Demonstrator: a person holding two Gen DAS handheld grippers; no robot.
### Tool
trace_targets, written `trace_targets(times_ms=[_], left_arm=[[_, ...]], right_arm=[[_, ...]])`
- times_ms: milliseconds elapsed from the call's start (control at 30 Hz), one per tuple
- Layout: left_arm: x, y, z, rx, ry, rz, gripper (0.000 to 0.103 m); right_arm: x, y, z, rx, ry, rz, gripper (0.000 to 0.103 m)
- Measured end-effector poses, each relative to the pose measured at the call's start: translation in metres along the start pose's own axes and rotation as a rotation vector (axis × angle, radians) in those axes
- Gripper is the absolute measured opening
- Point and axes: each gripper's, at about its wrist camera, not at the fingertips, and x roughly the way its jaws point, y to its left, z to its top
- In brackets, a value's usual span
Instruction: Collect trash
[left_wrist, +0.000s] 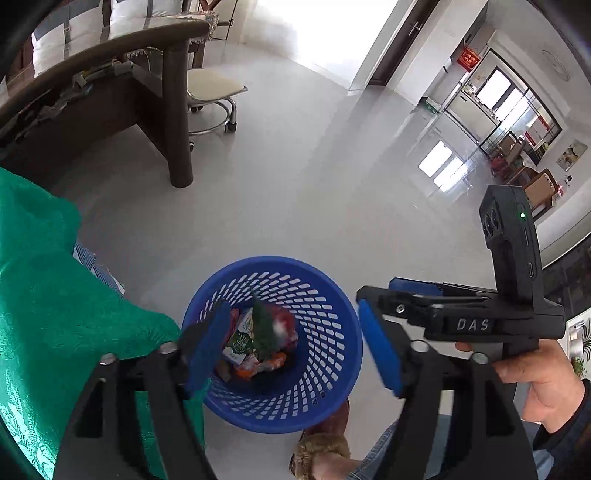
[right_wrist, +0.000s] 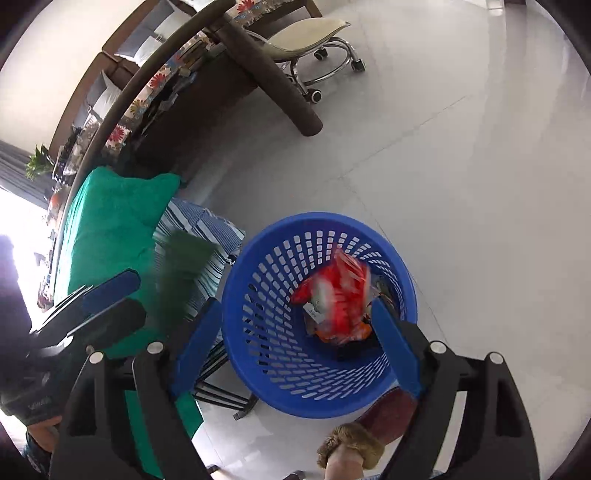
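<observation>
A blue perforated trash basket stands on the pale floor, holding several wrappers. My left gripper is open above it. A dark green wrapper hangs blurred in the air over the basket, between the fingers but touching neither. My right gripper is open above the same basket. A red and white wrapper shows blurred over the pile inside. The green wrapper shows blurred to the left. The right gripper also appears in the left wrist view.
A green cloth covers a surface on the left, over a striped cloth. A dark wooden table and a wheeled stool stand farther off. A slippered foot is beside the basket.
</observation>
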Motion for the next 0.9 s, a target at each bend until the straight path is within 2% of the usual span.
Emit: trace_targets(times_ms=[100,233,300,367,433,500,567,667,767,900], left_arm=[[-0.013,-0.004,0.0,-0.001,-0.043,0.034,0.088],[-0.052,-0.019,-0.008,0.027,-0.142,0.086,0.089],[-0.077,-0.029,-0.017,0.048,-0.204,0.129,0.097],[-0.099,-0.04,-0.029,0.079,-0.233,0.165,0.098],[-0.112,-0.049,-0.041,0.104,-0.218,0.166,0.098],[-0.118,-0.055,-0.058,0.132,-0.164,0.152,0.098],[-0.122,-0.057,-0.071,0.14,-0.12,0.166,0.098],[-0.136,-0.06,-0.092,0.168,-0.139,0.207,0.098],[-0.151,-0.057,-0.101,0.144,-0.155,0.233,0.098],[-0.169,-0.056,-0.107,0.105,-0.185,0.34,0.098]], right_arm=[[-0.017,-0.002,0.002,0.015,-0.063,-0.04,0.086],[-0.054,0.002,-0.003,0.025,-0.159,-0.091,0.094],[-0.072,0.009,-0.009,0.029,-0.201,-0.108,0.099],[-0.096,0.023,-0.02,0.014,-0.259,-0.141,0.099],[-0.109,0.037,-0.033,-0.016,-0.301,-0.19,0.098],[-0.118,0.056,-0.058,-0.053,-0.329,-0.255,0.098],[-0.12,0.068,-0.081,-0.069,-0.33,-0.261,0.098],[-0.125,0.082,-0.114,-0.074,-0.326,-0.275,0.099],[-0.138,0.087,-0.137,-0.071,-0.33,-0.313,0.099],[-0.15,0.092,-0.15,-0.083,-0.311,-0.353,0.098]])
